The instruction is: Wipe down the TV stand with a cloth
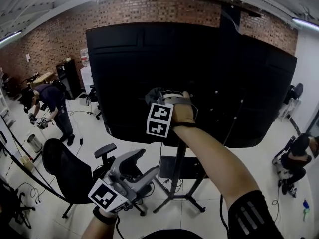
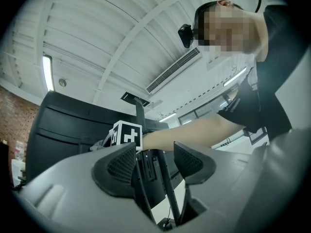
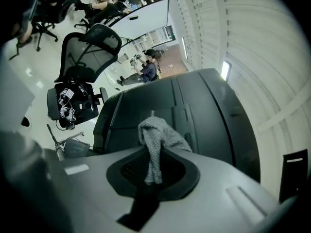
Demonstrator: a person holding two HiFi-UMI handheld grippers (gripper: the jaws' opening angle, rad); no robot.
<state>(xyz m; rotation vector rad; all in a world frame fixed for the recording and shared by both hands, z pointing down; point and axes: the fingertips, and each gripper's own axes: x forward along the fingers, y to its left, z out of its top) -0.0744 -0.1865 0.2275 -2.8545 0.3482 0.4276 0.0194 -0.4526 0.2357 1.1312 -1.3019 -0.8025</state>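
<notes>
The TV's big black back panel (image 1: 209, 73) rides on a black stand with a pole (image 1: 179, 176) and floor legs (image 1: 188, 198). In the head view my right gripper (image 1: 162, 97) presses a grey cloth (image 1: 152, 94) against the lower middle of that panel. The right gripper view shows the knitted cloth (image 3: 158, 140) pinched in the shut right gripper (image 3: 153, 171), with the panel (image 3: 204, 110) just beyond. My left gripper (image 1: 145, 169) hangs low at the left, away from the stand. In its own view the left gripper (image 2: 154, 163) is open and empty, looking up at the pole (image 2: 163, 183).
A black office chair (image 1: 70, 173) stands at the lower left, close to the stand's legs. One person (image 1: 50, 101) bends over at the far left and another (image 1: 296, 156) sits at the right edge. Cables trail over the white floor (image 1: 30, 153). A brick wall (image 1: 55, 39) runs behind.
</notes>
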